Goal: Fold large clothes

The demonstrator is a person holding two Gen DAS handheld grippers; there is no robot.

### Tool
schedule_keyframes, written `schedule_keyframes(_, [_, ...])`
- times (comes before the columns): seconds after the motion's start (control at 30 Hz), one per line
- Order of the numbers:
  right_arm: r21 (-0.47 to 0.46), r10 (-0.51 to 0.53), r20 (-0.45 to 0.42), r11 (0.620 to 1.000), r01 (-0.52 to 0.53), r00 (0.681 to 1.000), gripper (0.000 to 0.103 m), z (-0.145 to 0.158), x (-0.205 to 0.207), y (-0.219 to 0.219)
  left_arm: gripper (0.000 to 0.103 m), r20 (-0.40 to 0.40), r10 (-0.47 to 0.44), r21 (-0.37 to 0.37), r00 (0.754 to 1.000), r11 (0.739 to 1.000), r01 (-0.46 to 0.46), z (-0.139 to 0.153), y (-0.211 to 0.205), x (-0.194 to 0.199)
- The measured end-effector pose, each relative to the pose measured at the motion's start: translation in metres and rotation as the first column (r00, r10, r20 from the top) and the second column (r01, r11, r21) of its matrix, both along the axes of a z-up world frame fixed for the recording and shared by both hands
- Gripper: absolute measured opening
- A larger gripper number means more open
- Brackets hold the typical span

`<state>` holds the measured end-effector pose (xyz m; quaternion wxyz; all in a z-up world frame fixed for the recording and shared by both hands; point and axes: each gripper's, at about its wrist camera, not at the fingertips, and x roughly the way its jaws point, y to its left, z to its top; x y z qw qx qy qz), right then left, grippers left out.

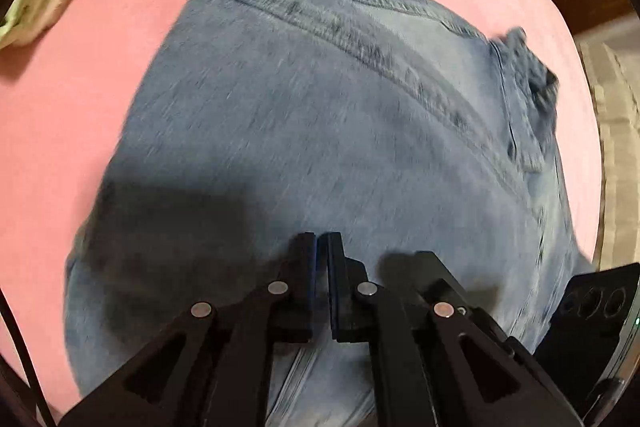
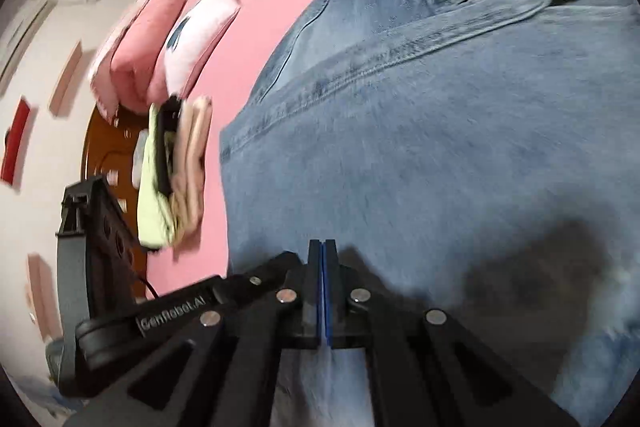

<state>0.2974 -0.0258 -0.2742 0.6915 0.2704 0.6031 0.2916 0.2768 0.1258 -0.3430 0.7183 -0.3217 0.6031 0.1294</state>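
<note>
Folded clothes pile [image 2: 176,163] at far left on pink bed [image 1: 100,87], denim garment [image 1: 320,131] spread flat mid-bed, left hand-held gripper [image 1: 322,239] pads together, holding nothing; right hand-held gripper [image 2: 322,245] likewise closed, empty, above denim

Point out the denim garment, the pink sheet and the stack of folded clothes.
denim garment [image 1: 320,131]: left wrist view, mid panel.
pink sheet [image 1: 80,115]: left wrist view, bare area.
stack of folded clothes [image 2: 188,163]: right wrist view, beige layers.
</note>
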Motion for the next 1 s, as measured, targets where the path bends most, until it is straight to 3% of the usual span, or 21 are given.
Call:
schedule_keyframes(0.07, [0.016, -0.013, 0.015, 1.000, 0.012, 1.000, 0.000, -0.004, 0.012, 0.008, 0.002, 0.037, -0.002, -0.002, 0.999, 1.000, 0.002, -0.001, 0.004, 0.017])
schedule_keyframes(0.2, [-0.071, 0.018, 0.049, 0.997, -0.015, 0.999, 0.000, -0.010, 0.038, 0.025, 0.002, 0.069, -0.020, 0.014, 0.997, 1.000, 0.019, -0.003, 0.011, 0.048])
schedule_keyframes(0.33, [-0.054, 0.035, 0.048, 0.998, -0.033, 0.998, 0.000, -0.017, 0.057, 0.023, 0.002, 0.058, -0.027, 0.132, 0.998, 0.991, 0.020, -0.002, 0.022, 0.080])
schedule_keyframes(0.47, [-0.080, 0.071, 0.091, 0.995, -0.064, 0.993, 0.000, -0.014, 0.067, 0.011, 0.002, 0.056, 0.063, 0.206, 0.996, 0.976, -0.073, 0.001, 0.050, 0.085])
schedule_keyframes(0.63, [-0.107, -0.034, 0.104, 0.993, 0.046, 0.994, 0.000, -0.010, 0.075, -0.054, 0.003, 0.049, 0.135, 0.328, 0.990, 0.934, -0.144, 0.004, 0.092, 0.078])
schedule_keyframes(0.73, [-0.139, -0.132, 0.105, 0.979, 0.146, 0.986, 0.000, -0.010, 0.075, -0.111, 0.004, 0.048, 0.155, 0.270, 0.987, 0.949, -0.162, -0.003, 0.118, 0.074])
schedule_keyframes(0.77, [-0.197, -0.177, 0.126, 0.960, 0.200, 0.976, 0.000, -0.008, 0.072, -0.133, 0.012, 0.051, 0.151, 0.258, 0.987, 0.953, -0.159, -0.005, 0.124, 0.073])
schedule_keyframes(0.8, [-0.222, -0.203, 0.143, 0.947, 0.231, 0.969, 0.000, -0.007, 0.071, -0.148, 0.019, 0.044, 0.143, 0.265, 0.989, 0.952, -0.150, -0.007, 0.127, 0.073])
schedule_keyframes(0.9, [-0.200, -0.261, 0.142, 0.937, 0.285, 0.955, 0.000, -0.006, 0.066, -0.186, 0.021, 0.041, 0.081, 0.296, 0.996, 0.951, -0.089, -0.009, 0.135, 0.067])
schedule_keyframes(1.0, [-0.230, -0.259, 0.156, 0.929, 0.290, 0.953, 0.000, -0.006, 0.066, -0.185, 0.021, 0.025, 0.039, 0.343, 0.999, 0.938, -0.046, -0.012, 0.126, 0.074])
